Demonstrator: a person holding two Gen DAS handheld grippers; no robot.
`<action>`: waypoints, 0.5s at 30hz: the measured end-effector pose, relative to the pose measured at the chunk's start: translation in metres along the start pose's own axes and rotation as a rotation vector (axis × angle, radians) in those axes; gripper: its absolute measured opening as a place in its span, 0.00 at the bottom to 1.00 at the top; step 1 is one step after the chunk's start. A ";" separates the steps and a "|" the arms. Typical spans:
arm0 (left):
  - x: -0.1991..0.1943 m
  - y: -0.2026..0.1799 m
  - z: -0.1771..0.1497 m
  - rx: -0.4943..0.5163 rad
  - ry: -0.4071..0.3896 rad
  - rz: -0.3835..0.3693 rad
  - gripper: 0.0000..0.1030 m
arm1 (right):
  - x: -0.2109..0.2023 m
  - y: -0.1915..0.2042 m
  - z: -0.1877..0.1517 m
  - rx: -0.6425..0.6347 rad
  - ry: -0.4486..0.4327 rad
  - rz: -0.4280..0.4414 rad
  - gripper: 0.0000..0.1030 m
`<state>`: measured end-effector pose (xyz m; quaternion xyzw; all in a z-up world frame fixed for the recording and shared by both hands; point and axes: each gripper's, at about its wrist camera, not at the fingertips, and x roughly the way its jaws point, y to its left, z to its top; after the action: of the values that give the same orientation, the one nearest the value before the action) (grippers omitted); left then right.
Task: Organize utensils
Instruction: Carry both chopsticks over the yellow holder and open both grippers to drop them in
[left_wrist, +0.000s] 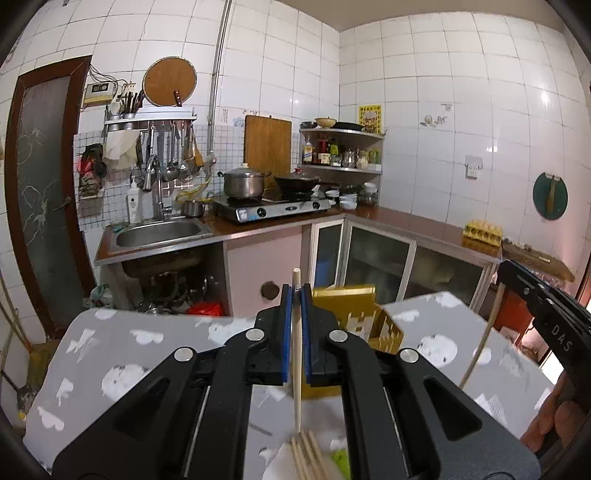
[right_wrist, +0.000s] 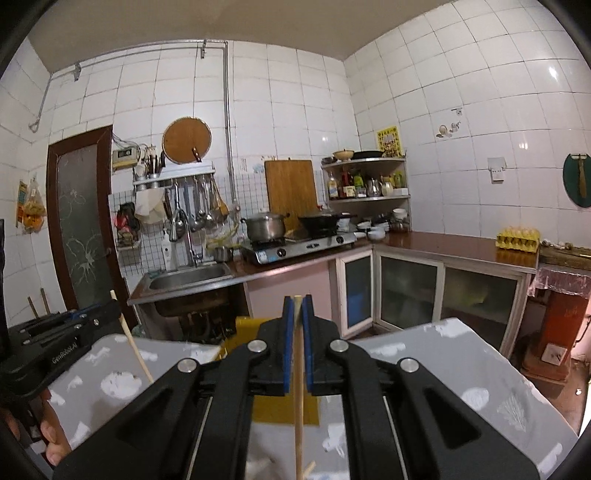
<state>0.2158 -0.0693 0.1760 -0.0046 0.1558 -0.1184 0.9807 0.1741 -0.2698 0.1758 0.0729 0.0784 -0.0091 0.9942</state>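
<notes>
Both my left tongs (left_wrist: 295, 291) and right tongs (right_wrist: 298, 304) pinch one chopstick (left_wrist: 296, 350) each near its top; light, stiff, slippery, prone to pivoting.

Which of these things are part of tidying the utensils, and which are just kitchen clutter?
Part of the job:
- chopstick pinched in the left gripper
- chopstick pinched in the right gripper
- loose chopsticks on the table
- yellow basket

Just lying about:
- pot and wok on the stove
- sink
- egg tray
- cutting board
</notes>
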 end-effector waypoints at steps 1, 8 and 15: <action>0.003 -0.001 0.006 -0.003 -0.005 -0.002 0.04 | 0.004 0.001 0.007 -0.001 -0.007 0.003 0.05; 0.025 -0.014 0.063 -0.023 -0.070 -0.029 0.04 | 0.045 0.000 0.066 0.028 -0.068 0.007 0.05; 0.067 -0.030 0.083 0.015 -0.101 -0.019 0.04 | 0.096 -0.003 0.082 0.039 -0.104 -0.002 0.05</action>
<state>0.2964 -0.1165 0.2356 -0.0049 0.1050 -0.1287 0.9861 0.2819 -0.2855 0.2409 0.0914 0.0266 -0.0152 0.9953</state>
